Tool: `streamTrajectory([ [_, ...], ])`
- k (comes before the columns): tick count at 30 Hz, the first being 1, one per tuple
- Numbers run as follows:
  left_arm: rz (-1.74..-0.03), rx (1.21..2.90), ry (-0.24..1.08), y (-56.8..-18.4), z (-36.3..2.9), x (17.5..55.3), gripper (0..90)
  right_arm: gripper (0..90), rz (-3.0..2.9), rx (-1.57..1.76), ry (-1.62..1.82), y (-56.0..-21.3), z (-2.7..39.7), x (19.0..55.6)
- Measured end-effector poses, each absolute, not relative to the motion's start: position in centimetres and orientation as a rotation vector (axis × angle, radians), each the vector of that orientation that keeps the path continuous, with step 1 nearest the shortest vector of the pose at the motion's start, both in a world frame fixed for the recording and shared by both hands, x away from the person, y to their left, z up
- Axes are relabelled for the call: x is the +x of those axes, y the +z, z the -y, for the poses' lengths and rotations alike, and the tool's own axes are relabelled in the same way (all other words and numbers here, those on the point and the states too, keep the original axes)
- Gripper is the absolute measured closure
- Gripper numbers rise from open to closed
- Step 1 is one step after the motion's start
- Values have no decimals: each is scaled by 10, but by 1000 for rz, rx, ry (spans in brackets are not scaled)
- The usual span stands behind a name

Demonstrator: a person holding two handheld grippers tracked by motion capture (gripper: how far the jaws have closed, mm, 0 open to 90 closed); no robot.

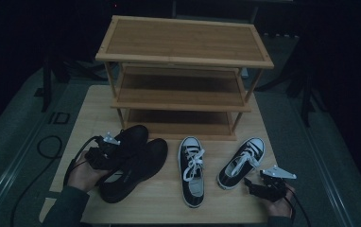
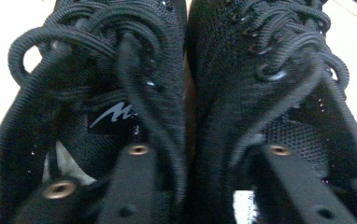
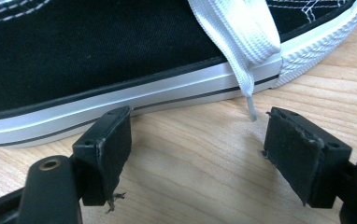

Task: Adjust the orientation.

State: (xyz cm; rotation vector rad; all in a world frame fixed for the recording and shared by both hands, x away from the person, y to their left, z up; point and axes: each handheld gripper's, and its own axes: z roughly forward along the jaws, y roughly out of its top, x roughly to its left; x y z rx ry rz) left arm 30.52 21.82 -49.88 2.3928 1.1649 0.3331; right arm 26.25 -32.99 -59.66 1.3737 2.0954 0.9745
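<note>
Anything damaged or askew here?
Right gripper pads look worn: edges chipped, with frayed bits hanging off. The sneaker's white lace trails loose onto the table. Shoes and rack otherwise look fine.

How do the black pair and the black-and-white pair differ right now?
The black pair is all black with black laces; the black-and-white pair has white laces, soles and toe caps. The black shoes lie pressed side by side, with the left gripper reaching into them; the black-and-white shoes lie apart, and the open right gripper stops short of them. Both pairs sit before the rack.
</note>
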Motion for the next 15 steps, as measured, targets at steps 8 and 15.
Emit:
streamTrajectory([
  [8, -1171, 2374, 372, -499, -219, 303, 861, 230, -2096, 1373, 974, -597, 330, 263],
  [15, -1189, 2343, 387, -500, -219, 301, 864, 230, -2096, 1373, 974, -597, 330, 263],
])
